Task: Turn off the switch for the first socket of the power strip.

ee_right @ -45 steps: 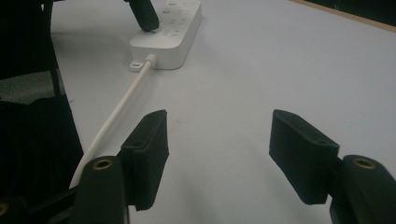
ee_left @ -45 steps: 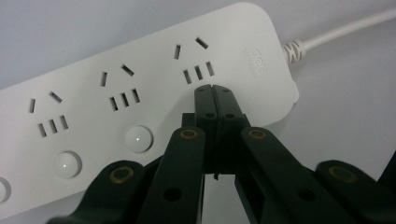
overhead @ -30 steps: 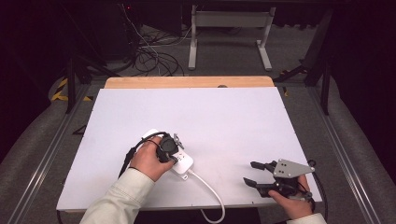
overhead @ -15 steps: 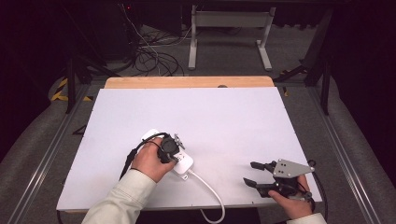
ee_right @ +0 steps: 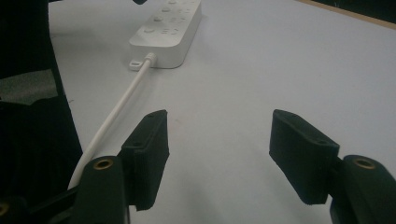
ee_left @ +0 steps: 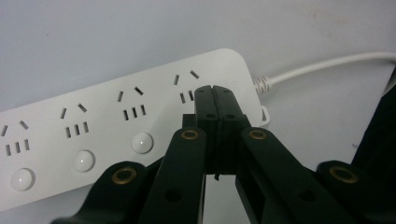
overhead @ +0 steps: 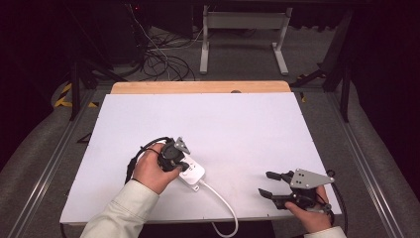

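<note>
While left tool (ee_left: 215,100) hangs closed over power strip (ee_left: 116,126), right tool (ee_right: 219,140) rests open.

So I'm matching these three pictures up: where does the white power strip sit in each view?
High view: power strip lower left of centre on the table, partly under the left gripper.
Left gripper view: it crosses the left and middle, behind the closed jaws.
Right gripper view: it lies at top, left of centre.
Shared landmark: the white cable leaving its end.
</note>
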Action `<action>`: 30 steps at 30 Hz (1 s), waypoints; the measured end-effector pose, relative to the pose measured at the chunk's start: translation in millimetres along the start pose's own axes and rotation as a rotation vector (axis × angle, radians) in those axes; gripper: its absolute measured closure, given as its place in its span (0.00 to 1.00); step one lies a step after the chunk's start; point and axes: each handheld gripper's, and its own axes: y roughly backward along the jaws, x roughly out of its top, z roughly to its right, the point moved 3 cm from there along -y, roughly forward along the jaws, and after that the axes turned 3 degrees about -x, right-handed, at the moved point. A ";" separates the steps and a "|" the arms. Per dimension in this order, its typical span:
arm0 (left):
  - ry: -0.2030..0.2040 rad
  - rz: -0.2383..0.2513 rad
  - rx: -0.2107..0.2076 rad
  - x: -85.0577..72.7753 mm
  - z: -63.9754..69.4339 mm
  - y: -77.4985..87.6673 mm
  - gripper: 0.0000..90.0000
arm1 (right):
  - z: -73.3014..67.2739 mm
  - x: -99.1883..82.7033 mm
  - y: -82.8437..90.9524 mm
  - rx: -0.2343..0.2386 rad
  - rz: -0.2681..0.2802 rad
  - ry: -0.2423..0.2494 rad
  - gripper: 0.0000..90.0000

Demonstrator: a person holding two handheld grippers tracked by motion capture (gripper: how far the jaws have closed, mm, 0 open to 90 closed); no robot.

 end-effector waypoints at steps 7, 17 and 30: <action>-0.013 0.013 0.007 1.2 5.6 10.1 1.00 | -0.1 -0.1 -0.3 -0.001 -0.001 0.002 0.43; -0.019 0.068 -0.017 1.6 8.4 17.5 1.00 | -0.5 -0.5 -1.3 0.001 -0.005 0.001 0.43; -0.023 0.231 0.040 -6.8 18.5 38.4 0.51 | -1.2 -0.5 -1.6 0.007 -0.003 0.000 0.43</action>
